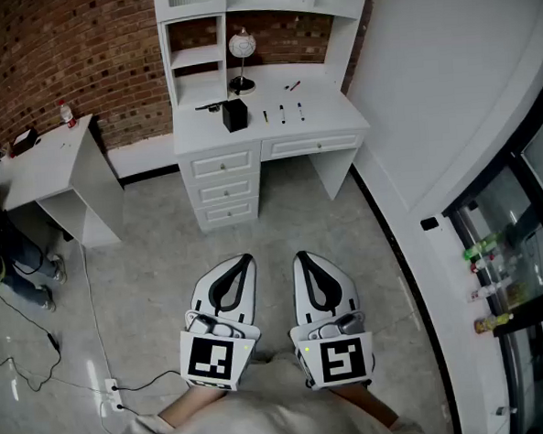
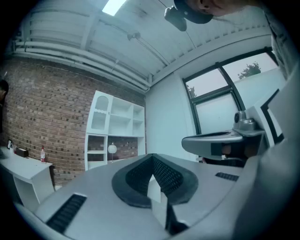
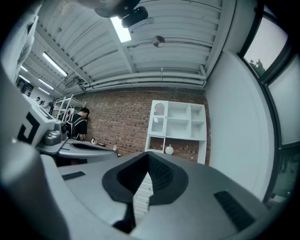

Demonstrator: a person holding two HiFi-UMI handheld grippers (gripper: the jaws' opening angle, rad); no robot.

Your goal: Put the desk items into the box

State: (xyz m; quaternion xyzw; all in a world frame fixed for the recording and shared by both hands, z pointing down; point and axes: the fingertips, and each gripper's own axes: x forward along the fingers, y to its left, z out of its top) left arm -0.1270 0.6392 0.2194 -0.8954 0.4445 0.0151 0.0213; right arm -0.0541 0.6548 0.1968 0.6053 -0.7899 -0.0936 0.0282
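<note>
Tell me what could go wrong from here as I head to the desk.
The pens lie flat on the desk; they may roll or slip from the jaws. The round ornament stands close behind the black box, so a reach there could knock it. A cable trails across the floor at your left: mind your step.

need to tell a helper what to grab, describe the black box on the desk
Find the white desk with shelves against the brick wall. On its top, left of centre and in front of the round ornament on a stand, sits a small black box. It is the only dark, upright block there; the pens to its right are thin and lie flat.
</note>
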